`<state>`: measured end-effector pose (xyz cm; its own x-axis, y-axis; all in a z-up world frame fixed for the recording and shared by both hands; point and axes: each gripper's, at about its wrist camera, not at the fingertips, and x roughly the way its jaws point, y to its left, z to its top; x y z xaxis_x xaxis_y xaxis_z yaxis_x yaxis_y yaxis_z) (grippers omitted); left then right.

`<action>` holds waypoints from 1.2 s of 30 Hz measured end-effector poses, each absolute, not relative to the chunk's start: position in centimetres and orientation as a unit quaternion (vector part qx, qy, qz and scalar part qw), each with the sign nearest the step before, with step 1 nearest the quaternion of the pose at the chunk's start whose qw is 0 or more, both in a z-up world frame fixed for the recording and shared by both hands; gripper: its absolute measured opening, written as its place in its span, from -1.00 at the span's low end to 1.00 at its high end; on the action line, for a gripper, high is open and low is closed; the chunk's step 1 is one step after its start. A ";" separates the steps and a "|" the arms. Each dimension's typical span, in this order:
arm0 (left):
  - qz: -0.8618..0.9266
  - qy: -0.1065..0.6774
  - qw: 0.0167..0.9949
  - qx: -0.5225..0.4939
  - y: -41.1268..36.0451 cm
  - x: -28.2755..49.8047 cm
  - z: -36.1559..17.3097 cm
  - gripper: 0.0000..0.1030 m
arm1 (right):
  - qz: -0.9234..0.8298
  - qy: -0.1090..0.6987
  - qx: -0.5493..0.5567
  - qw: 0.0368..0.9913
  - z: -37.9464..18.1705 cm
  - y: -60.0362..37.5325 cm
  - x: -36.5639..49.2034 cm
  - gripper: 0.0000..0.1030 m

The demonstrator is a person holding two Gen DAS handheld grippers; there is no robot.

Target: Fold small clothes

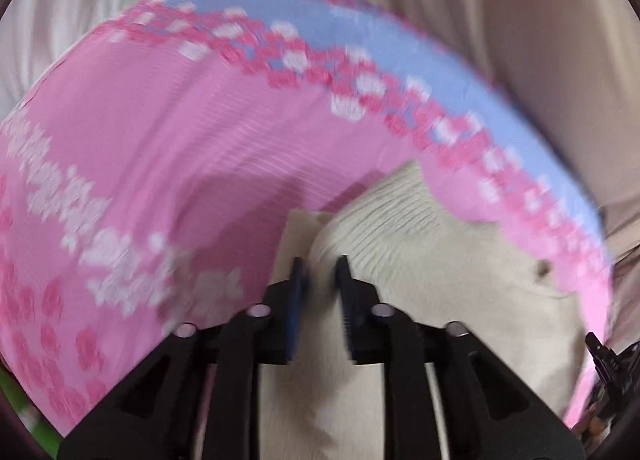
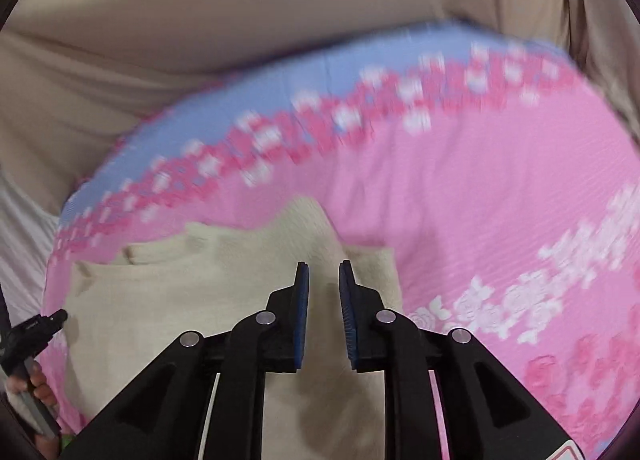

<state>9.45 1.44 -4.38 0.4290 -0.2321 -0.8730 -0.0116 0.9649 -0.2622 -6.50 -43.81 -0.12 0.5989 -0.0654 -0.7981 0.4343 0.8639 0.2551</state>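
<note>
A cream garment [image 1: 460,300] is spread on a pink flowered blanket [image 1: 160,148] with a blue border [image 1: 400,44]. The left gripper [image 1: 320,264] and the right gripper [image 2: 323,266] are held over the garment, each with its jaws slightly spread and nothing pinched. Beige sheets [image 2: 200,0] are seen behind the blanket.

Your left tool [image 1: 321,266] points forward and down, its blue-padded fingers [image 1: 299,280] parted by a narrow gap. Your right tool [image 2: 323,270] is posed the same way, jaws slightly apart with nothing between them.
</note>
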 end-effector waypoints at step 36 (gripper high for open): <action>-0.009 0.587 0.781 -0.211 4.8 2.8 -9.2 0.54 | 0.085 0.596 0.011 0.799 -7.1 -21.3 6.3 -0.80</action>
